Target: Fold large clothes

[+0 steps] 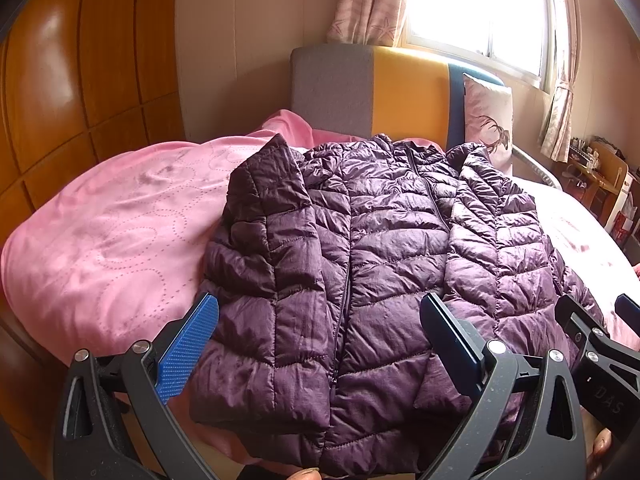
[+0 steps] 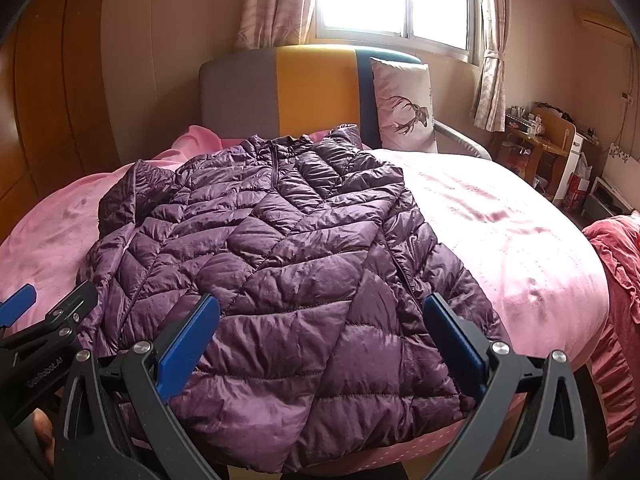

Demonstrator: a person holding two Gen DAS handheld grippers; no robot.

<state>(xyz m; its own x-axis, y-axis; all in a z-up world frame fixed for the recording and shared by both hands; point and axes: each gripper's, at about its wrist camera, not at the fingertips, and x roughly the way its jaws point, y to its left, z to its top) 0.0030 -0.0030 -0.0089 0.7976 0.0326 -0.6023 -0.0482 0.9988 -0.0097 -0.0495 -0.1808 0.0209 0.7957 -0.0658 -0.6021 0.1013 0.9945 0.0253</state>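
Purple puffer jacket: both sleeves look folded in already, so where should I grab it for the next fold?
Probably take the purple puffer jacket at its bottom hem, one corner per tool, coming from the near bed edge. The hem lies closest, between the open left tool and open right tool, and the body lies flat on the pink blanket, collar far.

I saw daylight flooding from the blown-out white window (image 1: pixel 476 4) behind the bed. The glossy purple quilted puffer jacket (image 2: pixel 280 264) caught soft sheen, and the glossy orange wooden wardrobe (image 1: pixel 60 92) showed glare. Fisheye bending with dark vignetted corners; focus looked sharp.
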